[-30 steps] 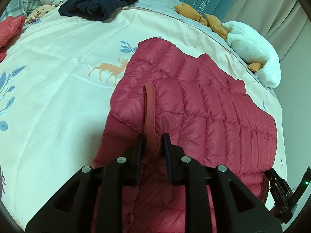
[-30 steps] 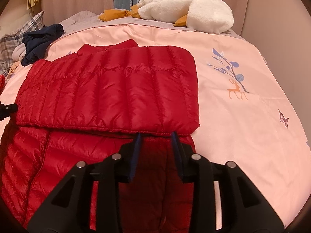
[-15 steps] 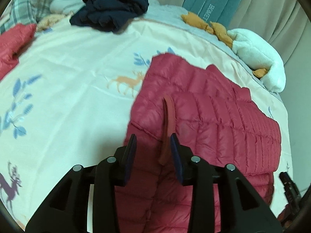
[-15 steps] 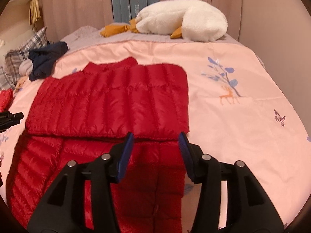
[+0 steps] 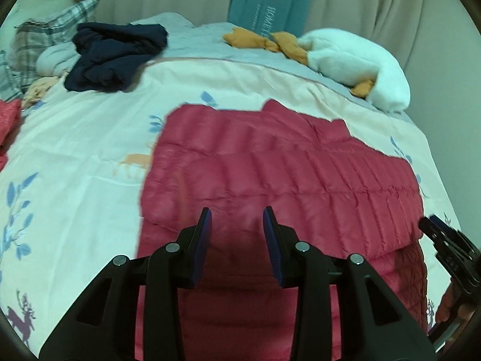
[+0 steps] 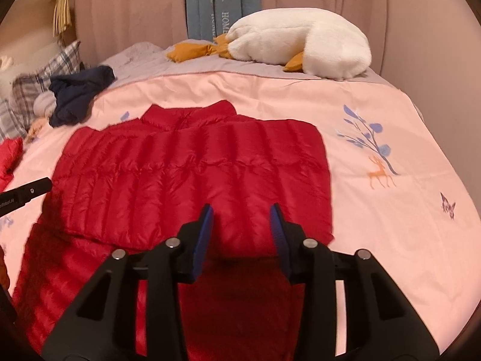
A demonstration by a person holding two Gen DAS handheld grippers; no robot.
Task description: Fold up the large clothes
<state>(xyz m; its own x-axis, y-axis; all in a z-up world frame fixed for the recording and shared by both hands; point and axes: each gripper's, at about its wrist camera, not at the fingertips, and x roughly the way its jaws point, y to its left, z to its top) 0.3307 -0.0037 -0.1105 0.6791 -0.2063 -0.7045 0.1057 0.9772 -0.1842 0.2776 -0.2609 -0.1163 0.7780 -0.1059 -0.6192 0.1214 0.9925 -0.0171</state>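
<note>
A red quilted down jacket lies on the bed, its upper part folded down over the lower part, collar at the far side. My left gripper hovers open above the jacket's left side with nothing between its blue pads. In the right wrist view the jacket fills the middle. My right gripper hangs over the folded edge, its jaws closing with nothing between them. The right gripper's tip shows at the jacket's right edge, and the left gripper's tip shows at the left edge.
The pink printed bedspread spreads to the right of the jacket. A navy garment and a plaid pillow lie at the far left. A white plush goose rests by the curtain. Another red garment lies at the left edge.
My left gripper let go of the jacket's red trim strip and opened; the strip now lies flat. Both grippers rose and drew back from the jacket.
</note>
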